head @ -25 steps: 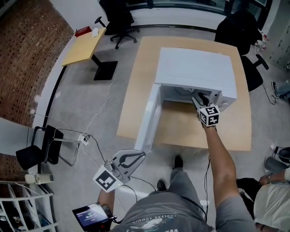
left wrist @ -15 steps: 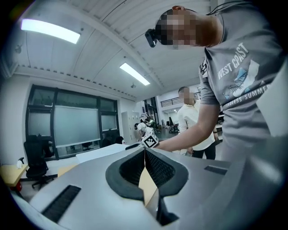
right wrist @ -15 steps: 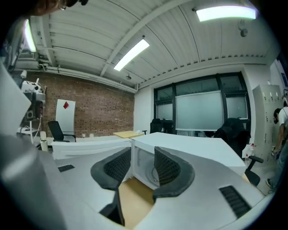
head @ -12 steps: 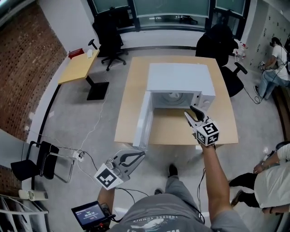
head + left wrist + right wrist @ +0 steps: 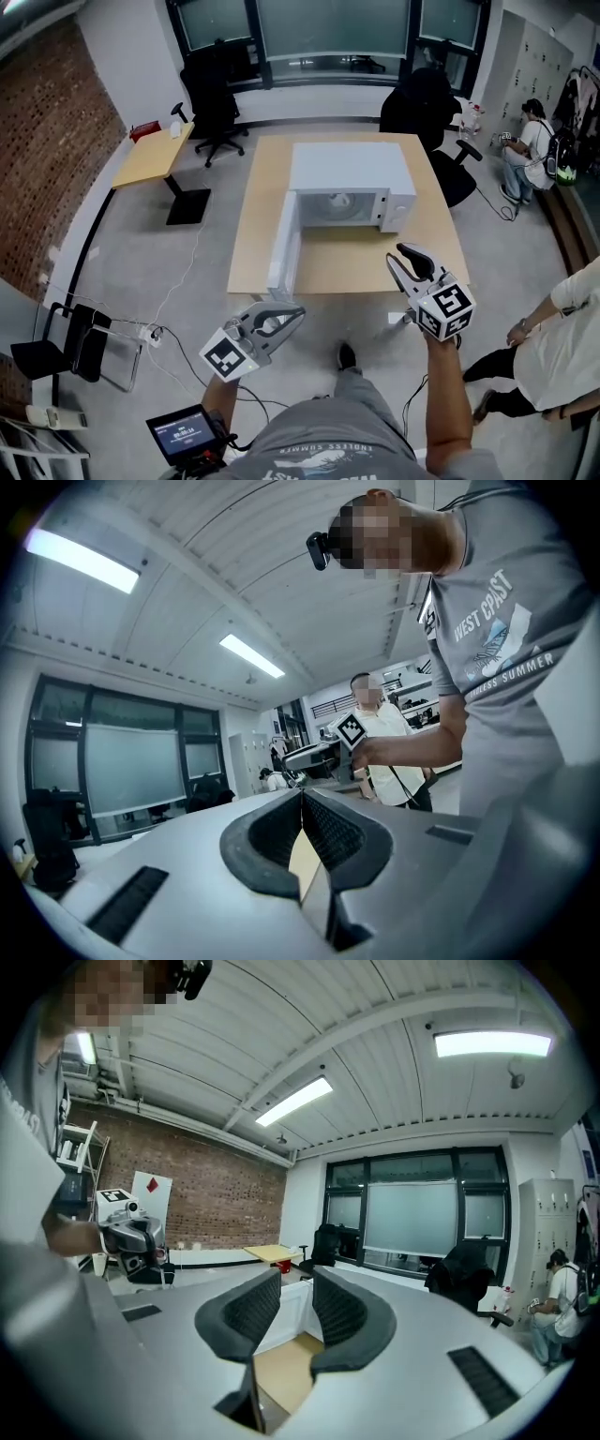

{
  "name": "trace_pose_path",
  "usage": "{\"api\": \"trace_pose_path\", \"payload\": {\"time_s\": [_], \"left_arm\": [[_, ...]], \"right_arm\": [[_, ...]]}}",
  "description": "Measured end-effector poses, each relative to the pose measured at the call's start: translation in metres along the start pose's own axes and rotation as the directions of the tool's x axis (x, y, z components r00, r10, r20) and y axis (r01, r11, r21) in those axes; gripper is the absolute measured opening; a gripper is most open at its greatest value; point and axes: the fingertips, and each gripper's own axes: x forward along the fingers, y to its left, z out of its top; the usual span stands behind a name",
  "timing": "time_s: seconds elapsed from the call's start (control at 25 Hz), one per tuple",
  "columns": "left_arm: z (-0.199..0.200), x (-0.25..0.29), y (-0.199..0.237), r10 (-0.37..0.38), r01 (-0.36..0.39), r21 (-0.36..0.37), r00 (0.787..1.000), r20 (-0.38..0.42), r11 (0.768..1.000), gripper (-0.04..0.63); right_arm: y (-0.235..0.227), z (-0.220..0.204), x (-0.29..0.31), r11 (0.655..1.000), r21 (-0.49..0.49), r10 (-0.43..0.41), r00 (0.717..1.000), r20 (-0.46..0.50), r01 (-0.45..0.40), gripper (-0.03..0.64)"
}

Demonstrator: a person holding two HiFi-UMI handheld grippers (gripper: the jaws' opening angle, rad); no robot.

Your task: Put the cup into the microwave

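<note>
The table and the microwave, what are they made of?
The table looks like wood or wood laminate: pale tan, matte, flat top. The microwave looks like white painted metal, smooth and evenly coloured, though plastic can't be ruled out.

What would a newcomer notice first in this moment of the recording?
The white microwave sits on the table with its door swung wide open and what looks like the cup inside. In the foreground, the left hand-held gripper is shut and empty, while the right hand-held gripper has its jaws apart, just closing, with nothing between them.
</note>
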Motion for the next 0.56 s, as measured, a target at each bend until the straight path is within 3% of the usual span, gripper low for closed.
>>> {"api": "trace_pose_path", "payload": {"time_s": [0.56], "left_arm": [[0.031, 0.038, -0.067, -0.055, 0.055, 0.038, 0.998, 0.0, 0.998, 0.021]], "right_arm": [[0.015, 0.056, -0.124, 0.994, -0.095, -0.04, 0.998, 0.057, 0.045, 0.117]]}}
